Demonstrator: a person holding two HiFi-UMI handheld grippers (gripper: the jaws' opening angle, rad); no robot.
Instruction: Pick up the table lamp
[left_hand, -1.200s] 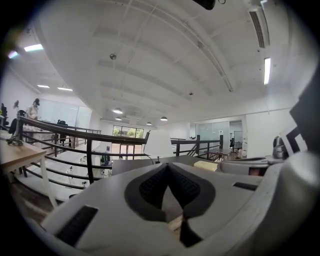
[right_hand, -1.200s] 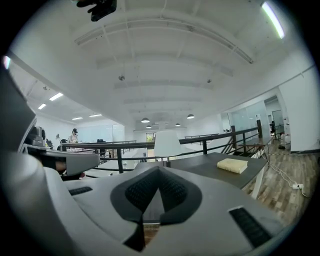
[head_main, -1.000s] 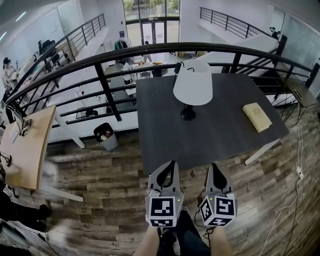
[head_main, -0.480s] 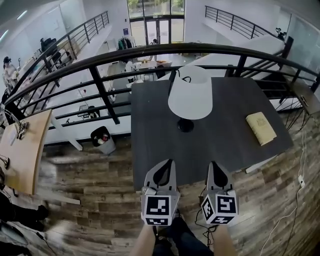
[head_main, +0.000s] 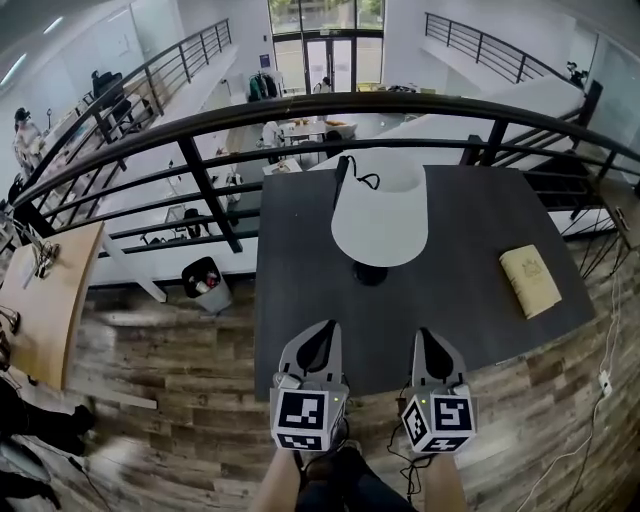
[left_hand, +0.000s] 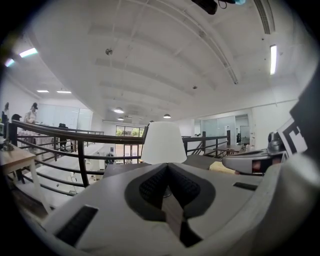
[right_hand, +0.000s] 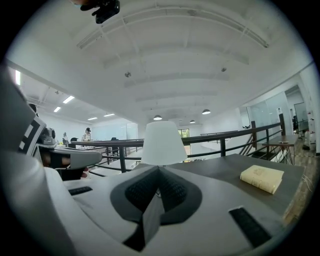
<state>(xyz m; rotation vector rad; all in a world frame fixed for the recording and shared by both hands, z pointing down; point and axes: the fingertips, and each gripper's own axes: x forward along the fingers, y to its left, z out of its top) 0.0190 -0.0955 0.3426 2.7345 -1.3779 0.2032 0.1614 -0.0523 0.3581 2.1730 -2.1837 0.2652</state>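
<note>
Standing upright on the dark table (head_main: 300, 300), the table lamp (head_main: 380, 215) sits toward the far side, its round black base (head_main: 370, 272) showing just below the wide white shade, which from above hides the stem. A black cord (head_main: 352, 176) trails off behind it toward the railing (head_main: 200, 170). A pale book (head_main: 530, 282) lies well apart to the right.

Both grippers are at the table's near edge, well short of the lamp. The left gripper (head_main: 318, 335) has its jaws pressed together with nothing between them, and so does the right gripper (head_main: 430, 340). Each gripper view looks along closed pads straight at the white shade, which rises just above the jaw line.

What matters for the pickup is that the lamp lies dead ahead and roughly midway between the two grippers, so neither hand is clearly the nearer (the left may have a slight edge, judging by the base). Its long axis runs vertically, while both grippers point nearly level. A grip on the thin stem under the shade looks the likely choice, and the jaws would first need to spread. The shade is broad and would likely foul a reach from above.
</note>
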